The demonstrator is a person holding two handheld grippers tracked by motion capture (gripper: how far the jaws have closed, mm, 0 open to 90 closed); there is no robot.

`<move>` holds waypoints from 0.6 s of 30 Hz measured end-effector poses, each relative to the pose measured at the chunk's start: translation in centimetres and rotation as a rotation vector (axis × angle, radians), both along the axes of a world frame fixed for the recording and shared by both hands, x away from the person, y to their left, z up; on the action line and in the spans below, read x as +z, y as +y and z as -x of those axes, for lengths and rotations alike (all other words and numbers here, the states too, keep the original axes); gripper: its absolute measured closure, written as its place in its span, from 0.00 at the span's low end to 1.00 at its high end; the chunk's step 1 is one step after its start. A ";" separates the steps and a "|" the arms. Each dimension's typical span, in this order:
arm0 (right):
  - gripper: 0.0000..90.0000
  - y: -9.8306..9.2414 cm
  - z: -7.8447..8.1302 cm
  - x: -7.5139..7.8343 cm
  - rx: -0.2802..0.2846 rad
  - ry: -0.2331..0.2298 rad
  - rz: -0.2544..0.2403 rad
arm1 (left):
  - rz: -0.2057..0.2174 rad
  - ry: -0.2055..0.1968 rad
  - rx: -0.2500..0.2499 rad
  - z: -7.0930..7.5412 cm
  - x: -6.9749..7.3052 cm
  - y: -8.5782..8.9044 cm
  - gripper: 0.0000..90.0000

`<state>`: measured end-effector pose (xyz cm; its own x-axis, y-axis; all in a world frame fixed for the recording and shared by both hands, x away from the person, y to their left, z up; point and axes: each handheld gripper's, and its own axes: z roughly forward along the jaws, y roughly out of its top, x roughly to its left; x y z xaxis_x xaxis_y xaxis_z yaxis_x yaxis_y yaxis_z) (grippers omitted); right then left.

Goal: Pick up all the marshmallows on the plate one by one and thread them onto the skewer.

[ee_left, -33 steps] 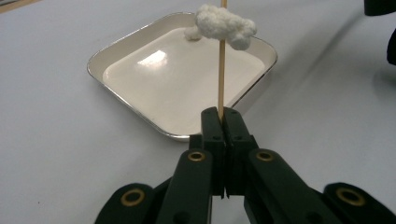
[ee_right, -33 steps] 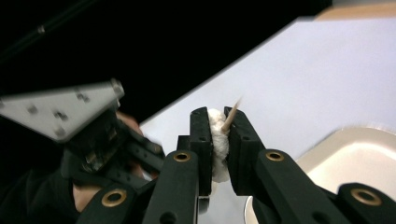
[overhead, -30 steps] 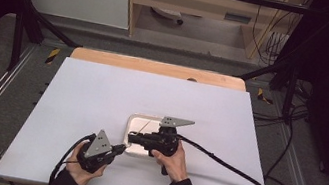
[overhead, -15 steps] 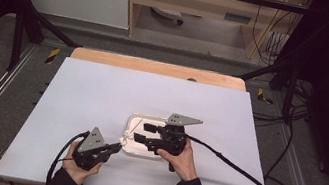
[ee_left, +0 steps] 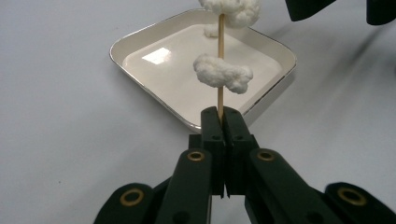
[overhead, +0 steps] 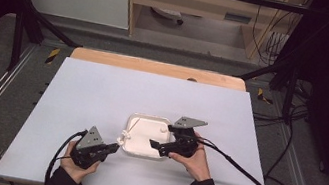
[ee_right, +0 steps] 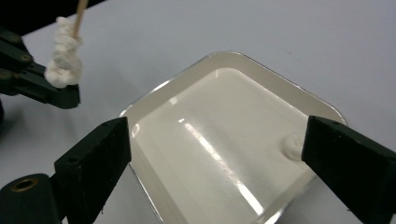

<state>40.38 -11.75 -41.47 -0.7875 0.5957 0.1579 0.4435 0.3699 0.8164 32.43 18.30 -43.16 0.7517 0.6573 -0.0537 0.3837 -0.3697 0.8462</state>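
The left gripper is clamped on a skewer threaded with two white pieces, at the near-left corner of the dish. The right gripper, its jaws just opened wide and empty, hovers over the dish, where another piece lies. The table stretches beyond.

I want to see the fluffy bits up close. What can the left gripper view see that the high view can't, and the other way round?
Left gripper view: the left gripper's jaws shut tight on a thin wooden skewer, with two separate white fluffy pieces threaded on it.

High view: the whole white table, both of the person's hands, the right gripper with jaws open over the tray, its trailing cable, and the wooden board behind.

Both: the white square tray, the skewer with its fluff, and a small fluffy piece lying in the tray.
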 end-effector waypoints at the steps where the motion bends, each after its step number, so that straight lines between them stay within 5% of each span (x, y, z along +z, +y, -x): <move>1: 0.09 -0.1 -0.2 0.1 -0.005 -0.004 0.017 | 0.001 0.004 0.003 0.0 0.0 0.0 0.99; 18: 0.17 -1.0 -4.1 -0.4 -0.063 0.021 0.127 | 0.007 0.023 0.000 -0.2 -0.2 0.3 0.99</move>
